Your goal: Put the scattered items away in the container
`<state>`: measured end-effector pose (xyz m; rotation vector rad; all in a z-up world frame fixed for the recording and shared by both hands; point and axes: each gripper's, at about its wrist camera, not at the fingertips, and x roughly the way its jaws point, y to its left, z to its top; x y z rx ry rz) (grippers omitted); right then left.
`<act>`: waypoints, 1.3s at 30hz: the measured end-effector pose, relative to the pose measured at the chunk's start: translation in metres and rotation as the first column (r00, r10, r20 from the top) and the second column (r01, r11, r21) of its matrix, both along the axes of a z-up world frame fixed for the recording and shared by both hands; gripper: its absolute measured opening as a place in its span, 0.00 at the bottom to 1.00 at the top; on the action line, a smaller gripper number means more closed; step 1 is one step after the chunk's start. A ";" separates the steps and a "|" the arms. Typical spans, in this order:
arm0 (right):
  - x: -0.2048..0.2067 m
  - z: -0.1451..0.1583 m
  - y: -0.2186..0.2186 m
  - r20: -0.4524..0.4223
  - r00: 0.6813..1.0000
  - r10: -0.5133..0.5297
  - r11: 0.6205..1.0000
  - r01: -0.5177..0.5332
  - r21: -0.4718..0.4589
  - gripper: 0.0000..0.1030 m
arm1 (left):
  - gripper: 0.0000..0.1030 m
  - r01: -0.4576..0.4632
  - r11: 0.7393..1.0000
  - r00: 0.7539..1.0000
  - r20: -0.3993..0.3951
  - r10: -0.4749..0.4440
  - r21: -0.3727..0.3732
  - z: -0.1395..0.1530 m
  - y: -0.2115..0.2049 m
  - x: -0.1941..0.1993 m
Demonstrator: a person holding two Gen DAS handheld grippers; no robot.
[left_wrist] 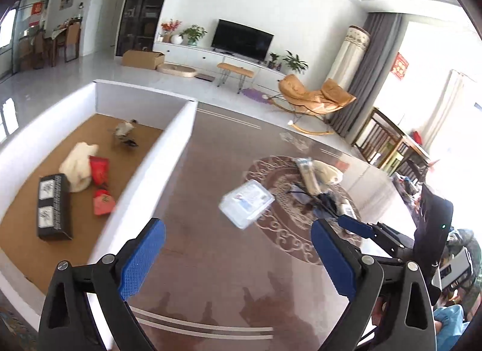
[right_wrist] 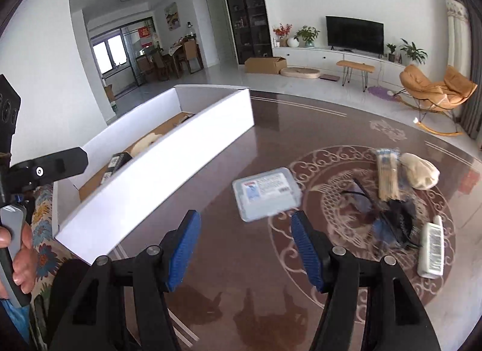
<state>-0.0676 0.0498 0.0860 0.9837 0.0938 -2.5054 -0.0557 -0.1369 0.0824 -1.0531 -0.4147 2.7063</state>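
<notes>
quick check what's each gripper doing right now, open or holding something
Left gripper: open, blue-padded fingers spread wide, holding nothing.
Right gripper: open, empty; the clear rectangular plastic case lies on the glossy brown table just beyond its fingertips.

Bright daylight, both views. Source is the window [left_wrist: 446, 85] right of the grey curtain [left_wrist: 370, 70], blown out to white in the left wrist view. Glossy brown table [left_wrist: 217, 263] shows soft reflections and dark shadows near its bottom edge. Motion blur on the clear plastic box [right_wrist: 266, 192] and the white container [right_wrist: 168, 167] wall. Heavy fisheye bending, black vignette in the corners.
</notes>
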 end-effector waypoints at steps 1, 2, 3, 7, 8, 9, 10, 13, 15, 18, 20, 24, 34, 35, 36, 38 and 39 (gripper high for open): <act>0.012 -0.007 0.026 -0.014 0.999 -0.048 0.998 0.049 0.039 0.63 | 0.96 0.025 1.000 1.000 0.007 -0.025 0.014 -0.012 0.020 0.000; 0.022 -0.015 0.050 -0.020 0.995 -0.096 0.992 0.097 0.079 0.63 | 0.96 0.045 0.999 0.999 0.020 -0.045 0.019 -0.025 0.039 -0.002; 0.028 -0.024 0.070 -0.016 0.990 -0.140 0.983 0.141 0.114 0.63 | 0.96 0.067 0.998 0.997 0.038 -0.067 0.021 -0.039 0.058 -0.004; 0.045 -0.050 0.137 0.059 0.956 -0.288 0.950 0.278 0.139 0.63 | 0.96 0.190 0.981 0.977 0.110 -0.185 -0.040 -0.086 0.121 -0.012; 0.049 -0.056 0.144 0.070 0.948 -0.310 0.945 0.299 0.133 0.63 | 0.96 0.216 0.974 0.972 0.110 -0.207 -0.070 -0.094 0.131 -0.012; 0.051 -0.062 0.148 0.078 0.943 -0.325 0.941 0.314 0.128 0.63 | 0.96 0.233 0.967 0.970 0.102 -0.223 -0.101 -0.099 0.139 -0.012; 0.054 -0.065 0.150 0.084 0.939 -0.334 0.938 0.323 0.123 0.63 | 0.96 0.243 0.962 0.968 0.094 -0.232 -0.127 -0.104 0.145 -0.010; 0.058 -0.078 0.146 0.089 0.935 -0.345 0.935 0.334 0.116 0.63 | 0.96 0.241 0.960 0.969 0.089 -0.230 -0.144 -0.119 0.144 -0.011; 0.054 -0.082 0.136 0.088 0.936 -0.341 0.937 0.330 0.118 0.63 | 0.96 0.234 0.965 0.970 0.093 -0.224 -0.118 -0.126 0.136 -0.013; 0.045 -0.090 0.124 0.091 0.939 -0.331 0.940 0.321 0.114 0.63 | 0.96 0.222 0.973 0.971 0.105 -0.215 -0.064 -0.132 0.124 -0.015; 0.042 -0.092 0.120 0.091 0.938 -0.333 0.940 0.323 0.111 0.63 | 0.96 0.213 0.977 0.973 0.092 -0.210 -0.025 -0.133 0.117 -0.015; 0.040 -0.098 0.121 0.100 0.929 -0.356 0.933 0.346 0.100 0.63 | 0.96 0.207 0.978 0.974 0.087 -0.207 0.003 -0.134 0.114 -0.017; 0.037 -0.098 0.125 0.111 0.929 -0.352 0.936 0.347 0.065 0.64 | 0.98 0.203 0.978 0.975 0.098 -0.197 -0.048 -0.133 0.123 -0.020; 0.037 -0.098 0.126 0.112 0.930 -0.351 0.936 0.347 0.057 0.65 | 0.98 0.204 0.978 0.975 0.098 -0.198 -0.047 -0.133 0.123 -0.020; 0.037 -0.098 0.127 0.114 0.930 -0.350 0.937 0.347 0.049 0.65 | 0.99 0.206 0.978 0.975 0.098 -0.201 -0.046 -0.132 0.124 -0.020; 0.037 -0.098 0.128 0.116 0.930 -0.349 0.937 0.347 0.038 0.65 | 1.00 0.210 0.977 0.974 0.100 -0.204 -0.047 -0.132 0.124 -0.020; 0.037 -0.098 0.128 0.116 0.930 -0.349 0.937 0.347 0.036 0.65 | 1.00 0.211 0.976 0.974 0.100 -0.205 -0.048 -0.132 0.125 -0.020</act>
